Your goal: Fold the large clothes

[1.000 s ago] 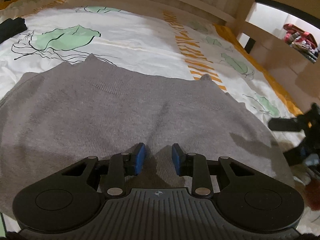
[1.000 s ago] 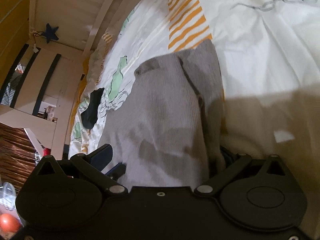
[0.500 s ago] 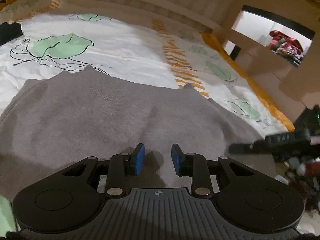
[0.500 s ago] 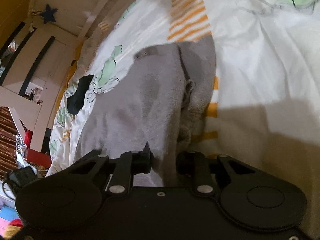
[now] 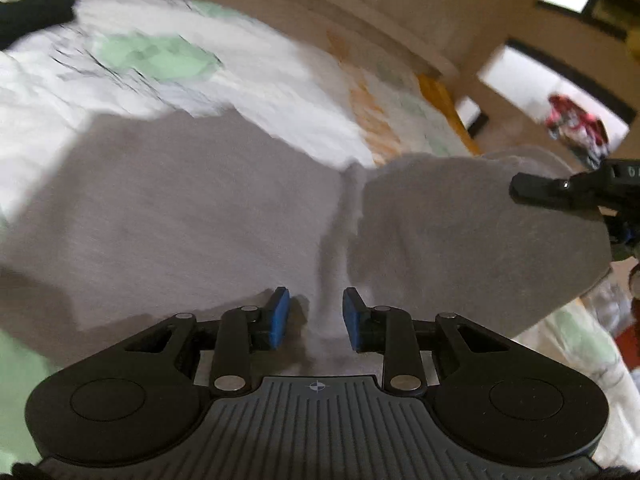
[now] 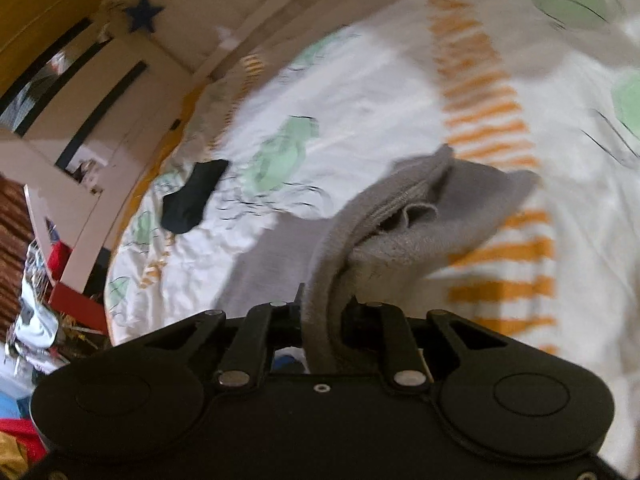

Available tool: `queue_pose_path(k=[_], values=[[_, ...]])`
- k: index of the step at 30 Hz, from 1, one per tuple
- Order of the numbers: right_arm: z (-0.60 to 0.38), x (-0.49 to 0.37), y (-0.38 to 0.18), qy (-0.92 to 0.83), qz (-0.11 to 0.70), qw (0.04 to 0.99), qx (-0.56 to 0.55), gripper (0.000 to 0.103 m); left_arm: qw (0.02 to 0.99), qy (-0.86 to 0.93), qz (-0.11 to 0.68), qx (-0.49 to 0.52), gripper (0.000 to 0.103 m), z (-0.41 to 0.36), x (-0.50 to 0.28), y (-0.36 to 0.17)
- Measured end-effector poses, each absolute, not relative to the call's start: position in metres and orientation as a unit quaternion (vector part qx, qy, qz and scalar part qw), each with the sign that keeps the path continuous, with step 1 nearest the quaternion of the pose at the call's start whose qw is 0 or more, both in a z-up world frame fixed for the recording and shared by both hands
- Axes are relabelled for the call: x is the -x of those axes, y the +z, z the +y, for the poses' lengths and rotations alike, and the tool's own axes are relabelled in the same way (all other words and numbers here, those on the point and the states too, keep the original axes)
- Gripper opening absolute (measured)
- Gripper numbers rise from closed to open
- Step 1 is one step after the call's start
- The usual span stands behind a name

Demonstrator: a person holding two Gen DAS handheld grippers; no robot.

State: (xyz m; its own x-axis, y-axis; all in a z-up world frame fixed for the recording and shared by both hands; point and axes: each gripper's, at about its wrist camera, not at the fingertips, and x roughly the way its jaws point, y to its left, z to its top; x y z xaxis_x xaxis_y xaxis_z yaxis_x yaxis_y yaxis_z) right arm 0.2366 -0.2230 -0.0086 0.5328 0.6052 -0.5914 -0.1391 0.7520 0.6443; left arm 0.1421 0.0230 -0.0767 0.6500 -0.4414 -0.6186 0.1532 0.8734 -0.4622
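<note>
Grey sweater (image 5: 192,208) lies on our bedsheet (image 6: 360,92). Our right gripper (image 6: 322,312) jaws are closing, clamped on its folded edge. Our left gripper (image 5: 316,314) pinches a fabric ridge.

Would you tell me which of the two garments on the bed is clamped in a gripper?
The grey sweater, bunched between the closing right gripper; the small black garment lies apart, untouched, on the bedsheet.

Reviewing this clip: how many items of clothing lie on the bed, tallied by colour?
Grey sweater: 1
Black garment: 1
Total: 2, both on the patterned bedsheet
</note>
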Motion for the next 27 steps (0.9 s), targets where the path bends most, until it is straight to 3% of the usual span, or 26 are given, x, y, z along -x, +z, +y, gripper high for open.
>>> queue_pose_path(k=[9,20,23,25,27], values=[[-0.106,-0.274,0.004,0.302,0.441,0.804,-0.261,0.023,0.92,-0.072,0.329,0.202,0.03,0.114,-0.124,-0.049],[0.024,-0.294,-0.075,0.319,0.512,0.776,-0.183,0.025,0.907,-0.025,0.313,0.279,0.031,0.161,-0.114,-0.054],[0.025,-0.291,-0.084,0.322,0.505,0.777,-0.193,0.035,0.91,-0.023,0.301,0.284,0.032,0.162,-0.112,-0.052],[0.017,-0.288,-0.08,0.339,0.494,0.771,-0.214,0.053,0.908,-0.024,0.299,0.291,0.034,0.164,-0.111,-0.052],[0.011,-0.287,-0.067,0.359,0.477,0.768,-0.232,0.064,0.906,-0.027,0.3,0.299,0.039,0.165,-0.109,-0.05]])
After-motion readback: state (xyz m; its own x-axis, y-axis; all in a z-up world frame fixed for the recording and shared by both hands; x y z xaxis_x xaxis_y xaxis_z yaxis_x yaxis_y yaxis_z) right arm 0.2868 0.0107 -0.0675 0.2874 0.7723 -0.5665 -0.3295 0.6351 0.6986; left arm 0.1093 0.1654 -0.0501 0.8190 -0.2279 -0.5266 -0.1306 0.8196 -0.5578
